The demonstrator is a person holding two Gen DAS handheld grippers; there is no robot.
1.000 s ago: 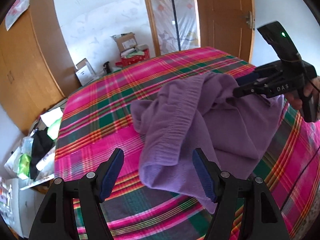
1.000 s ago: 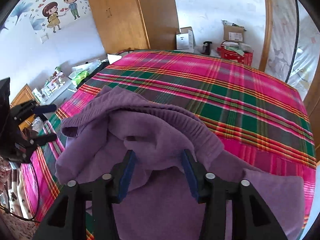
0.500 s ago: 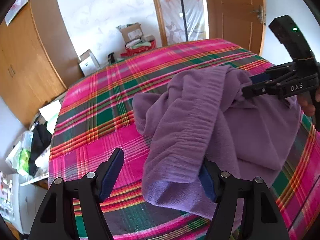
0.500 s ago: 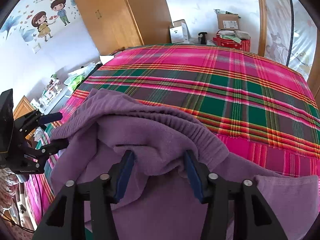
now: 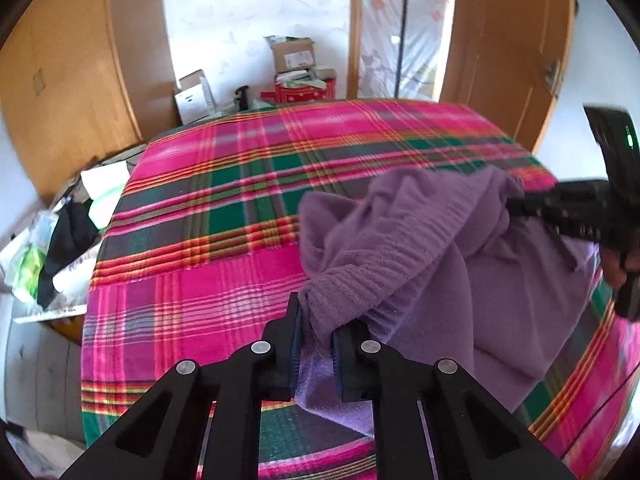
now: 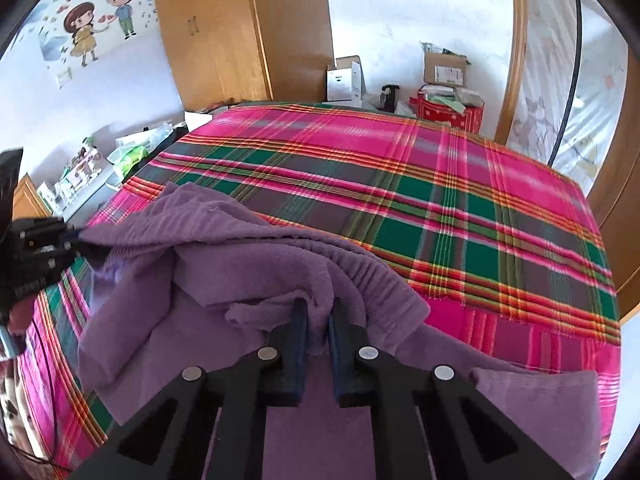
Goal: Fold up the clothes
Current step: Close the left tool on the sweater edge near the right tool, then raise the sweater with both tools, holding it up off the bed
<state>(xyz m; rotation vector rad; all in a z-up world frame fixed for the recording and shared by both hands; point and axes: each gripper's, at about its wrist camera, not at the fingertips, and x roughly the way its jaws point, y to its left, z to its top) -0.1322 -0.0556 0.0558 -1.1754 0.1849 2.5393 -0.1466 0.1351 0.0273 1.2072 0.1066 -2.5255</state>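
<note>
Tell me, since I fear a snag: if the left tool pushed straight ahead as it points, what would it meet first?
The left tool is shut on the purple garment, so more bunched purple cloth comes first. Beyond that lies the plaid bedspread; depth is hard to judge.

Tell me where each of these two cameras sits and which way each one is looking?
Left wrist view: sits on the left hand-held gripper, looks along its fingers across the plaid bed; the fingers pinch the purple garment; the right hand-held gripper shows opposite.
Right wrist view: sits on the right hand-held gripper, faces the wardrobe, fingers shut on the garment.
Shared: bed, garment, red box.
</note>
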